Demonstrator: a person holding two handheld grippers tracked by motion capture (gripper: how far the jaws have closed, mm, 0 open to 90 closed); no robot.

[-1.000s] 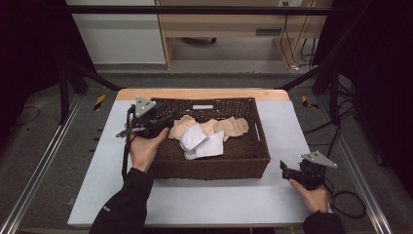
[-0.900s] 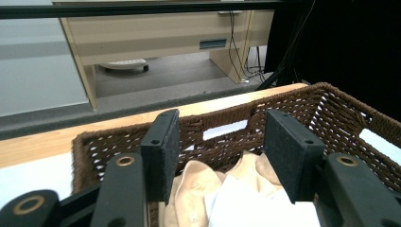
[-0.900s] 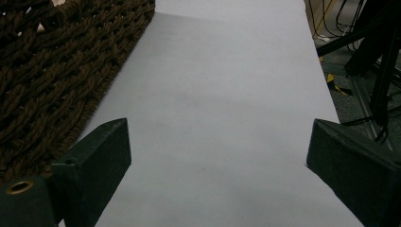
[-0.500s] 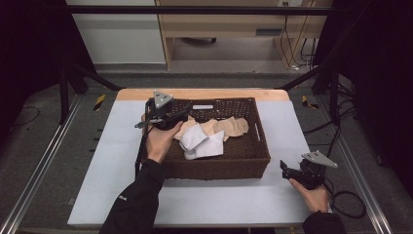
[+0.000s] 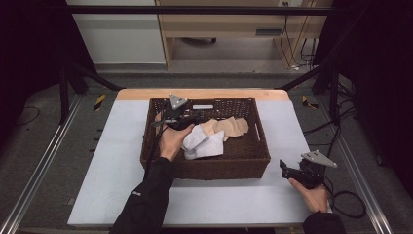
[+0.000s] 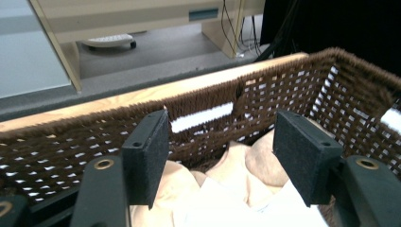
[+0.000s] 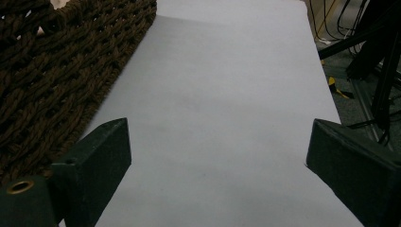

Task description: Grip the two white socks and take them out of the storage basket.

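Left tongs (image 5: 192, 117) now further in over the basket (image 5: 253, 158), jaws wide above the white cloth (image 5: 204, 144) and beige cloth (image 5: 229, 126), right tongs (image 5: 284, 168) unmoved, wide, on desk (image 5: 112, 161) right of basket

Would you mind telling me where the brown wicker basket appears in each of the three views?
High view: the basket sits mid-table, the left gripper over its far left part.
Left gripper view: its far wall runs across, behind the open jaws.
Right gripper view: its outer wall fills the upper left.
Shared landmark: the grey table top, seen in the high and right gripper views.
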